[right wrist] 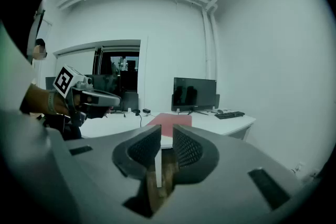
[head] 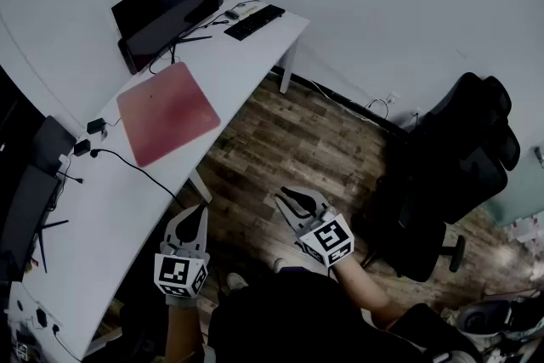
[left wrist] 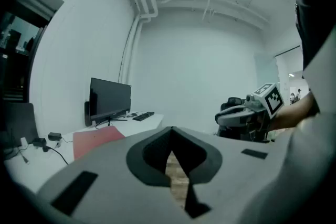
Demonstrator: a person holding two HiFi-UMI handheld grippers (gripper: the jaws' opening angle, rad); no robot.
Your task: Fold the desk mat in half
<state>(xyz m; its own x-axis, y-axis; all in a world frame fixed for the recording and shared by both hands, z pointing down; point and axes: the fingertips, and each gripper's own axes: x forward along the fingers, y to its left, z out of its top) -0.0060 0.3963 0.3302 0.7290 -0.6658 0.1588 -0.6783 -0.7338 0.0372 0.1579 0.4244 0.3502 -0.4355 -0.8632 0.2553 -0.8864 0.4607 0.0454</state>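
On the bench (head: 246, 64), roughly mid-way along, the mat (head: 167, 112) lies flat and fully open, one corner close to the front edge. So I'd say the fold hasn't started; this looks like the approach step.

Both grippers hang out over the wooden floor (head: 297, 149), well apart from the mat. The left gripper (head: 195, 215) is clenched with nothing in it. The right gripper (head: 287, 201) has its jaws a thin slit apart, also empty.

Next move, I reckon: bring both up to one short edge of the mat, open the jaws wider, pinch the two corners, then lift and carry that edge over to the opposite one. The mat looks thin, so getting a jaw under the edge may be the fiddly bit.

Around it: a monitor (head: 166, 8) and keyboard (head: 254, 21) sit beyond the far end, clear of the fold. Nearer, a black cable (head: 136, 168) and small adapters (head: 95, 127) lie just beside the mat's near edge, which could snag. An office chair (head: 459, 157) stands off to the right, out of the way.
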